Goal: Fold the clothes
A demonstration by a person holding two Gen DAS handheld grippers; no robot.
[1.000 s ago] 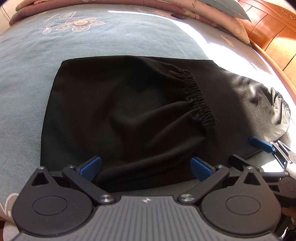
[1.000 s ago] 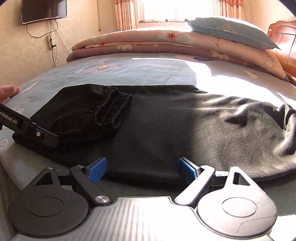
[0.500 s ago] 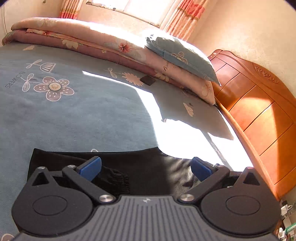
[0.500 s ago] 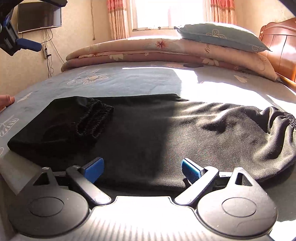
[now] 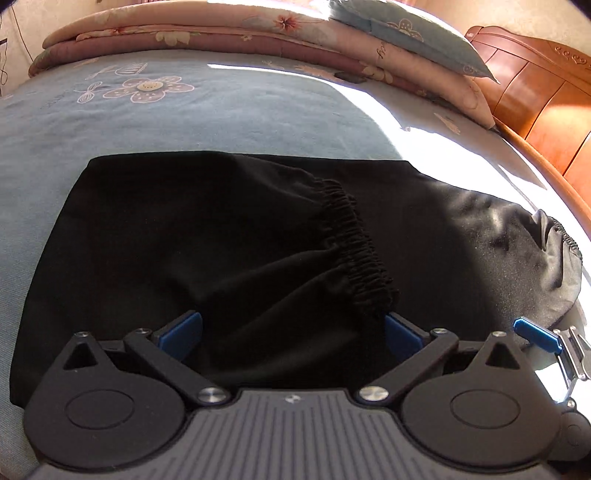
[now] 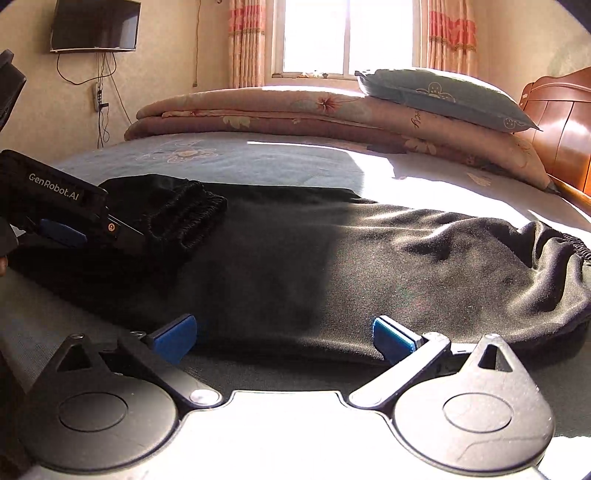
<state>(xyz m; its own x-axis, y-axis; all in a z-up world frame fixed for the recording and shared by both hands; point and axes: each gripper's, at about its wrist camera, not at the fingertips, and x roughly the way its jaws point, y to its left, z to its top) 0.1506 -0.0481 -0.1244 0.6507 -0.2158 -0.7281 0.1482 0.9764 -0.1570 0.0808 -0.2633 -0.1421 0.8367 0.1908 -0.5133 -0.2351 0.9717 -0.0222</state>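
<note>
A black garment [image 5: 258,229] lies spread on the blue bedspread [image 5: 184,122], its left part folded over with a gathered elastic band [image 5: 354,251] on top. My left gripper [image 5: 291,330] hangs open over the garment's near edge, with cloth in the gap but neither pad pressing it. In the right wrist view the garment [image 6: 332,266] runs to a second elastic edge [image 6: 569,243] at the far right. The right gripper [image 6: 283,336] sits low at the near hem, jaws opening, holding nothing. The left gripper [image 6: 74,210] shows beside the folded band [image 6: 188,214].
A folded floral quilt [image 6: 295,110] and a blue pillow [image 6: 443,96] lie at the bed's far side. The wooden headboard [image 5: 535,85] rises on the right. A small dark object [image 5: 349,76] rests near the quilt. A TV [image 6: 96,24] hangs on the wall.
The left gripper swung up toward the headboard half a second ago and has come back down over the folded part. The right gripper's jaws have widened and it sits slightly lower at the hem.
</note>
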